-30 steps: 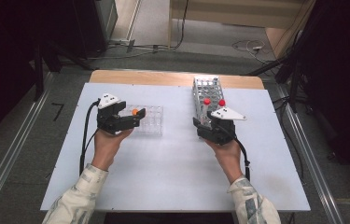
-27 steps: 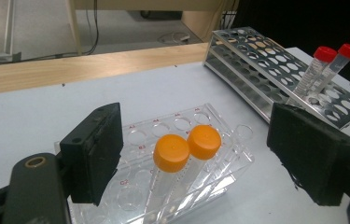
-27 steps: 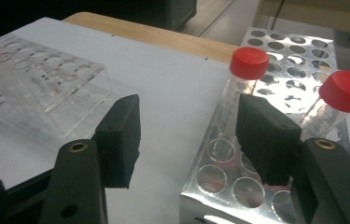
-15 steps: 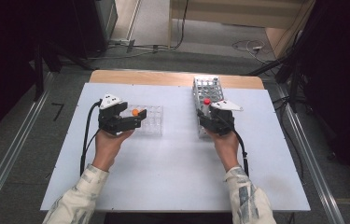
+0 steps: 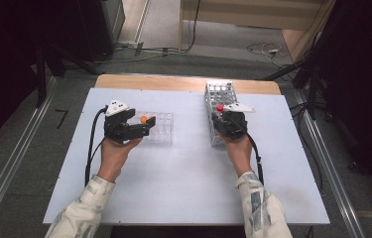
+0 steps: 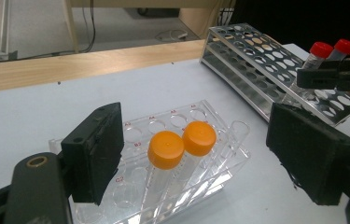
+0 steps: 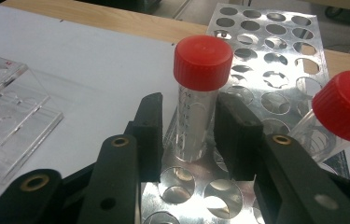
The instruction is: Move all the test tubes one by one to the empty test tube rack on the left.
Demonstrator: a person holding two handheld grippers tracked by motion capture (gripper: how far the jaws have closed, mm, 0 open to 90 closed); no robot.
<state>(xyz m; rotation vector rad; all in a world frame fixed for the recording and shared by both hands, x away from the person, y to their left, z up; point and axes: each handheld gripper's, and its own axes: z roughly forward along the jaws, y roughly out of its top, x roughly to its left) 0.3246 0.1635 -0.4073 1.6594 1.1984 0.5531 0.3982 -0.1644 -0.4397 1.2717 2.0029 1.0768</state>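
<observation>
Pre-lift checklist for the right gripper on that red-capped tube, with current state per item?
1. Red-capped tube between the pads of the right gripper: ok. The jaws have just been closing around it.
2. Pads firmly pressing on the tube: cannot tell; they look at or very near the wall.
3. Tube upright in the metal rack: ok.
4. Second red-capped tube outside the jaws: ok, it leans off to one side.
5. Left gripper out of the way: ok, open at the clear rack, around two orange-capped tubes without touching them.
6. Path above the tube free: ok.
</observation>
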